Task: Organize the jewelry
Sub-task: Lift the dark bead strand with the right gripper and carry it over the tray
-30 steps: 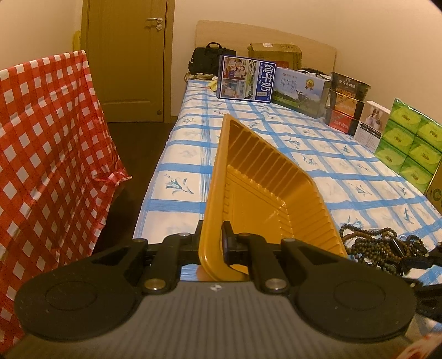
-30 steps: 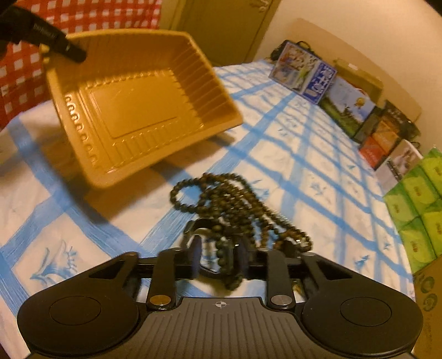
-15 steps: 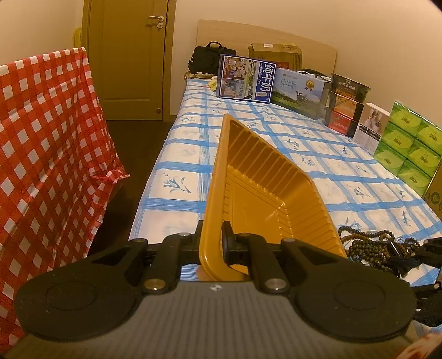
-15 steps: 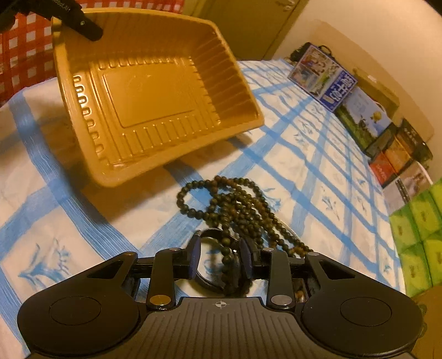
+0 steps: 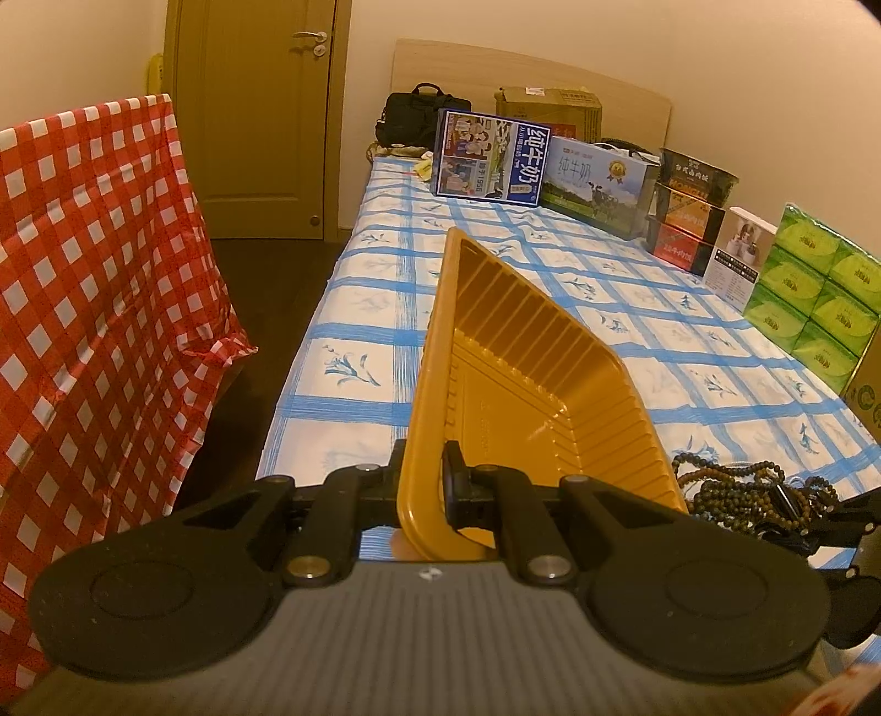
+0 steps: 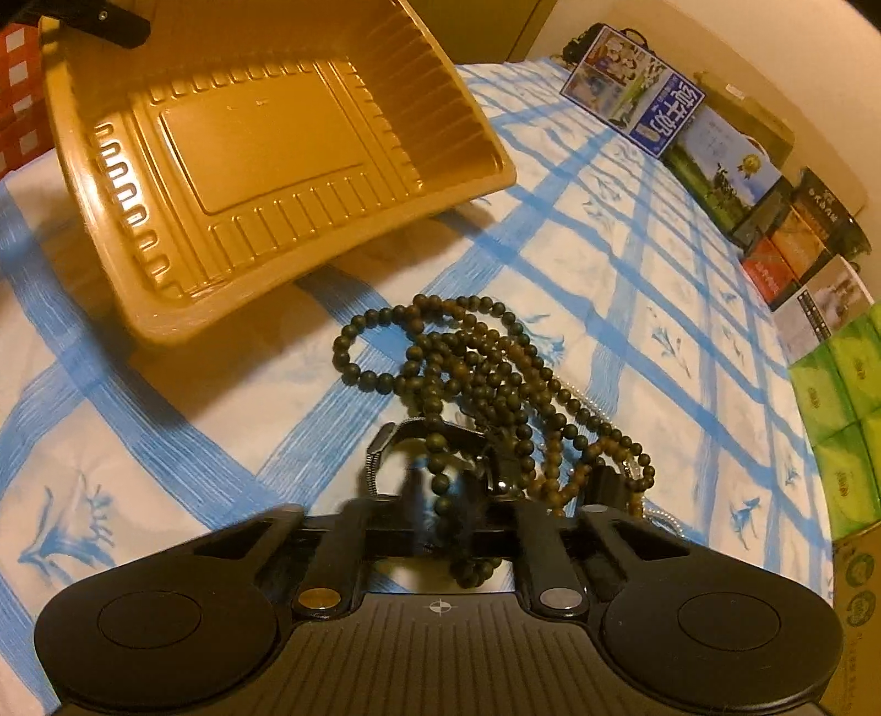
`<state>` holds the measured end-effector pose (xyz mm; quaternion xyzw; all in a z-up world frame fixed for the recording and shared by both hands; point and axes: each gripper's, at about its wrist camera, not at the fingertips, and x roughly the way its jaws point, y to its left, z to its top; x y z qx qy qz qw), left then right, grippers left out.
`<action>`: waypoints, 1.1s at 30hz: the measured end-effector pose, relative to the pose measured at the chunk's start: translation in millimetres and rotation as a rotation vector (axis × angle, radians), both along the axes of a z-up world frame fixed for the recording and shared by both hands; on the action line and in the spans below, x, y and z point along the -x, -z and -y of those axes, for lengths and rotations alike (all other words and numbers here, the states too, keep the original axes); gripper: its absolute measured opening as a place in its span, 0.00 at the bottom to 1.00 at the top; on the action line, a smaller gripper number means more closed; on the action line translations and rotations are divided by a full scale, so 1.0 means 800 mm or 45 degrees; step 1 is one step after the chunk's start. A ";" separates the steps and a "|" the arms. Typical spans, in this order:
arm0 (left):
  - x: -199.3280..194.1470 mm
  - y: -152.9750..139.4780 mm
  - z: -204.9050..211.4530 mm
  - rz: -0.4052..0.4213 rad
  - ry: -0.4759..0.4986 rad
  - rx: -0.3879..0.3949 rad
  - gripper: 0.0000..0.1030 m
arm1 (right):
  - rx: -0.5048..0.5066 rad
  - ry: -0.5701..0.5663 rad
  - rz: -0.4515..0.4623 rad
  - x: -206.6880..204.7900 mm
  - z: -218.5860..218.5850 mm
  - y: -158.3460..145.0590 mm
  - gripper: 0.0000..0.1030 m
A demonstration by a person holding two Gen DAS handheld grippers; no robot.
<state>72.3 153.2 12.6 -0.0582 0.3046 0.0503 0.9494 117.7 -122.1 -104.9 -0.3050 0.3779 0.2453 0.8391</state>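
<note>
A yellow plastic tray (image 5: 528,385) is held tilted on its side above the blue-checked bedsheet (image 5: 358,363), with my left gripper (image 5: 421,473) shut on its near rim. The right wrist view looks into the tray (image 6: 264,148), with a left finger (image 6: 110,22) at its top corner. A tangle of dark bead necklaces (image 6: 468,358) lies on the sheet beside the tray, with a dark band (image 6: 385,440) and a thin pearl chain (image 6: 589,396) among them. My right gripper (image 6: 440,495) is closing its jaws, blurred, on a strand of the beads (image 5: 732,484).
Milk cartons (image 5: 490,159), snack boxes (image 5: 688,220) and green tissue packs (image 5: 809,292) line the bed's far and right sides. A red checked cloth (image 5: 93,308) hangs left of the bed edge, across a dark floor gap. A door (image 5: 259,110) is behind.
The right gripper has moved forward and down into the bead pile, and its jaws have closed on a strand. The tray and the left gripper have stayed put.
</note>
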 end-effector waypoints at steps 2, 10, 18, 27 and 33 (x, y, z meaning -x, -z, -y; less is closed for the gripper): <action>-0.001 0.000 0.001 -0.001 0.006 -0.006 0.09 | -0.016 0.001 0.036 0.005 0.002 -0.006 0.07; -0.003 0.002 0.002 -0.011 0.021 -0.019 0.09 | -0.056 -0.024 0.312 0.034 0.017 -0.073 0.07; -0.008 -0.002 -0.004 -0.020 0.063 -0.043 0.09 | -0.057 -0.055 0.614 0.036 0.036 -0.173 0.07; -0.013 -0.011 0.000 -0.017 0.131 -0.109 0.09 | -0.095 -0.123 0.838 0.032 0.037 -0.282 0.07; -0.016 -0.018 0.003 -0.016 0.177 -0.153 0.09 | -0.164 -0.191 0.918 0.028 0.021 -0.340 0.07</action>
